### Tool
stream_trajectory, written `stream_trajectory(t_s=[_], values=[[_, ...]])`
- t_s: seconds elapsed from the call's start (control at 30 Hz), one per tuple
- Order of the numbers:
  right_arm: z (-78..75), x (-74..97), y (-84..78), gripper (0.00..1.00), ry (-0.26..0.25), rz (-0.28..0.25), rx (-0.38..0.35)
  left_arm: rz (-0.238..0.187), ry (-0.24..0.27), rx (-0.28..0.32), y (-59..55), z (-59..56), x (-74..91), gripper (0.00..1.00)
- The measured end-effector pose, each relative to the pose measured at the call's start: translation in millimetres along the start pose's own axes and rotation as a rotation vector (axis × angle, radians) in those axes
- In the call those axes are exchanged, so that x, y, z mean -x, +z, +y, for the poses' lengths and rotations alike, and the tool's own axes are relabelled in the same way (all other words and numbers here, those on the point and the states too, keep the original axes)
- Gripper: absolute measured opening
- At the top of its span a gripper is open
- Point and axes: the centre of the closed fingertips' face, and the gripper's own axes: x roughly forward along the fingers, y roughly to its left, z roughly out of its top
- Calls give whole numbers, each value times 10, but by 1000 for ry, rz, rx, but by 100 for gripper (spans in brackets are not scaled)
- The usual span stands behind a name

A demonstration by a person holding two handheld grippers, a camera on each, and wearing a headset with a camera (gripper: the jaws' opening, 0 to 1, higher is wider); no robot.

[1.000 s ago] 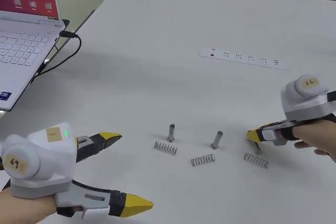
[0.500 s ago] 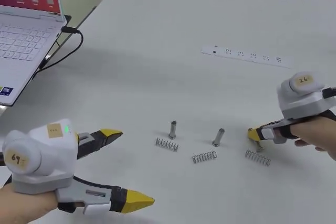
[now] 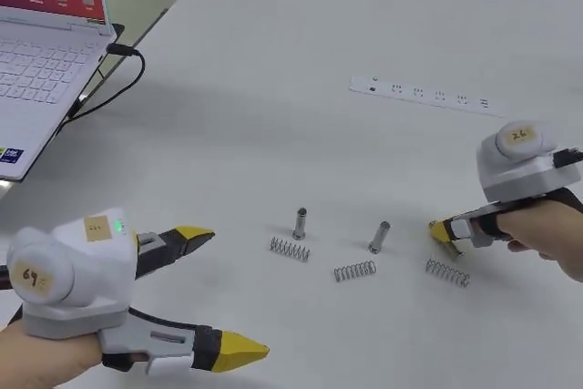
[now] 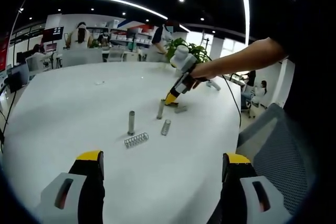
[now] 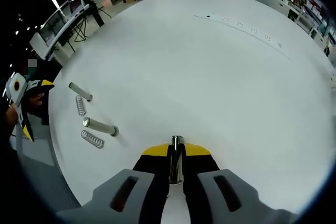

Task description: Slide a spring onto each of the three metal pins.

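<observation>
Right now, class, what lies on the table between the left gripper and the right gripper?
In the head view, the left pin and middle pin stand there, the left spring and middle spring lying beside them.

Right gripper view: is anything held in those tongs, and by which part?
The right tongs clamp a metal pin along its shaft, one end poking past the tips. The left tongs are open and empty.

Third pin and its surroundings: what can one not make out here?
Third pin: right gripper view, lower end hidden between the right gripper's jaws; head view, yellow tips mostly cover it.
Nearest spring: head view, coils too small to count.
Laptop: head view, cut off by the left edge.
</observation>
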Motion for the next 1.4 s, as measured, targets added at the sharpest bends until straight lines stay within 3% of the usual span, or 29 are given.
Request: stream_trajectory(t_s=[0.47, 1.4], values=[[57, 52, -72, 5, 22, -12, 19, 9, 3, 1, -28, -2, 10, 88], [94, 226, -39, 5, 37, -74, 42, 14, -12, -10, -10, 3, -23, 87]])
